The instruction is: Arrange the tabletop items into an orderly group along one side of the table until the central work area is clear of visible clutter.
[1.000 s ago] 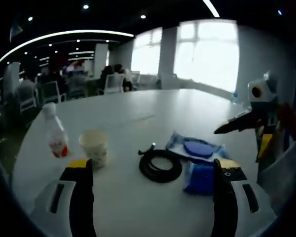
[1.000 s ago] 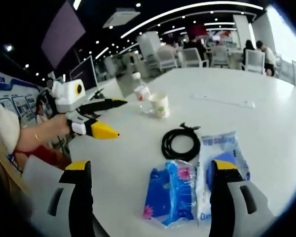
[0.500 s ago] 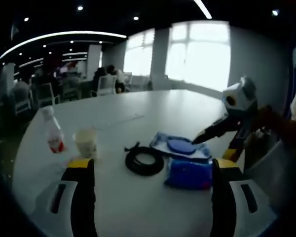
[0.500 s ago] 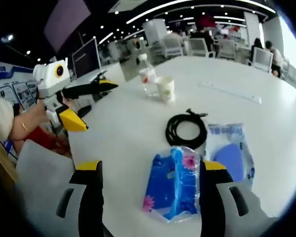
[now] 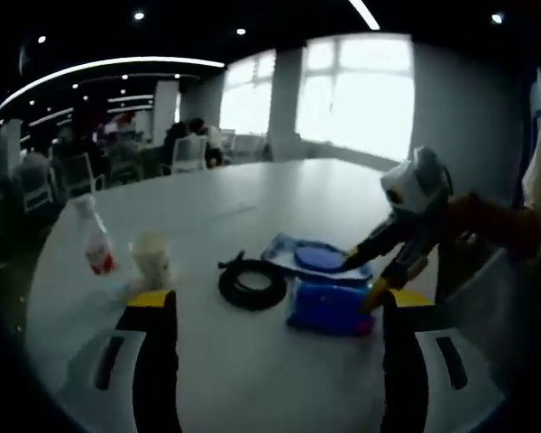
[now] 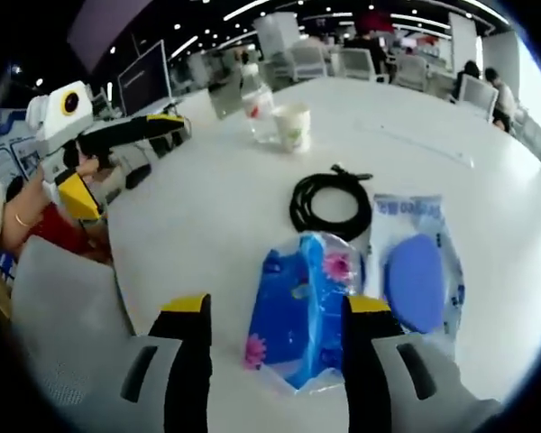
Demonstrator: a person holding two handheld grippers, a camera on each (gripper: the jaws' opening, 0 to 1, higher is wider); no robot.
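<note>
**Right claw straddling the blue tissue pack, left one hanging back**

Going left to right in my left gripper view: a plastic bottle [image 5: 95,246] with a red label stands near the far-left edge of the white tabletop [image 5: 252,361], and a paper cup [image 5: 151,259] stands just beside it. Then comes the coiled black cable [image 5: 252,283], then the blue tissue pack [image 5: 331,308] with the clear bag holding a blue disc [image 5: 314,259] right behind it. My left claw [image 5: 269,311] is spread wide, gripping nothing, hovering over bare tabletop short of the cable.

My right claw [image 5: 359,281] comes in from the right there, one jaw above the tissue pack and one down by its right end.

In the right gripper view my left claw [image 6: 135,149] sits off at the left edge of the tabletop [image 6: 198,216]. The right claw [image 6: 278,307] has its jaws on either side of the tissue pack [image 6: 298,311], partly closed in but not pinching it as far as I can see. The disc bag [image 6: 415,271] lies just right of the pack, touching it. The cable [image 6: 331,200] lies beyond, the cup [image 6: 291,126] and bottle [image 6: 256,101] farther back.
</note>
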